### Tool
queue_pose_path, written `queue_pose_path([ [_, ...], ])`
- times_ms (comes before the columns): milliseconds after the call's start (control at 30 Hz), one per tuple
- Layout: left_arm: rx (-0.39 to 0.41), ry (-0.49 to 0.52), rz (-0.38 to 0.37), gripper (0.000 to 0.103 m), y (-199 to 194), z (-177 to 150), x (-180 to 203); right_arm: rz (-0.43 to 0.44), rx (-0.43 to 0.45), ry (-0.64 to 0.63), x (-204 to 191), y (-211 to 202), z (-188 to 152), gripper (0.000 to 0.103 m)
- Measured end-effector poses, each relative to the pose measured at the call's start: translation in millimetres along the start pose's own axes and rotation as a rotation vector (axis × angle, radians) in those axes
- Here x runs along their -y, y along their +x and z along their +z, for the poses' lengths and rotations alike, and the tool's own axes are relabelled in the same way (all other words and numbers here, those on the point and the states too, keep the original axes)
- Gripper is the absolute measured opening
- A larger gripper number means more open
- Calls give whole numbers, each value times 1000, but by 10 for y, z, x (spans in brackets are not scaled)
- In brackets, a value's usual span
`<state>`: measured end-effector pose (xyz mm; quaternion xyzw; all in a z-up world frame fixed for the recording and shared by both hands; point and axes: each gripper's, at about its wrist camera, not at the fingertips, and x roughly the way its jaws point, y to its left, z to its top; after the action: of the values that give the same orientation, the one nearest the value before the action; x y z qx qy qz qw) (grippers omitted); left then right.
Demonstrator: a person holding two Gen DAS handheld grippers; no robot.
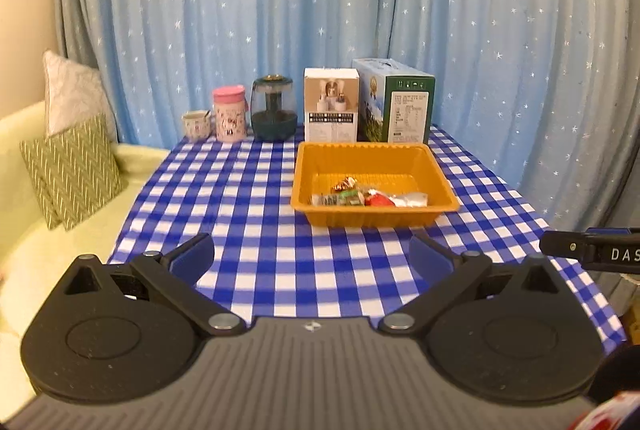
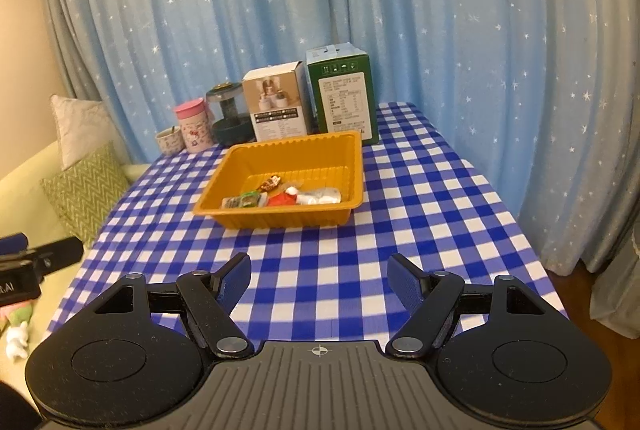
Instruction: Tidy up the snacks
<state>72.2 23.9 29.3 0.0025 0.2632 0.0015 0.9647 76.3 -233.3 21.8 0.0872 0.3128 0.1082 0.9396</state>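
Observation:
An orange plastic tray (image 1: 440,170) (image 2: 356,166) sits on the blue-and-white checked table and holds several wrapped snacks (image 1: 370,196) (image 2: 280,196) along its near side: a green one, a red one, a white one and a small brown one. My left gripper (image 1: 312,262) hovers over the table's near part, well short of the tray, open with nothing between its blue pads. My right gripper (image 2: 319,276) also hangs back from the tray, open and empty. Each gripper's tip shows at the edge of the other's view.
Along the table's far edge stand a small cup (image 1: 196,126), a pink tumbler (image 1: 229,114), a dark green jar (image 1: 274,114), a white box (image 1: 330,104) and a green carton (image 1: 394,102). Blue starred curtains hang behind. A pale sofa with cushions (image 1: 74,170) lies left.

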Motion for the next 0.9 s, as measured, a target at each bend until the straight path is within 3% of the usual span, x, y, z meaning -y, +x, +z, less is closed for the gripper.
queue_pose_path([
  [467, -36, -35, -20, 103, -606, -93, 146, 8, -11, -32, -133, -648, -143, 75],
  [900, -61, -52, -21, 103, -938, -159, 184, 22, -1, -104, -333, -1060, -195, 75],
])
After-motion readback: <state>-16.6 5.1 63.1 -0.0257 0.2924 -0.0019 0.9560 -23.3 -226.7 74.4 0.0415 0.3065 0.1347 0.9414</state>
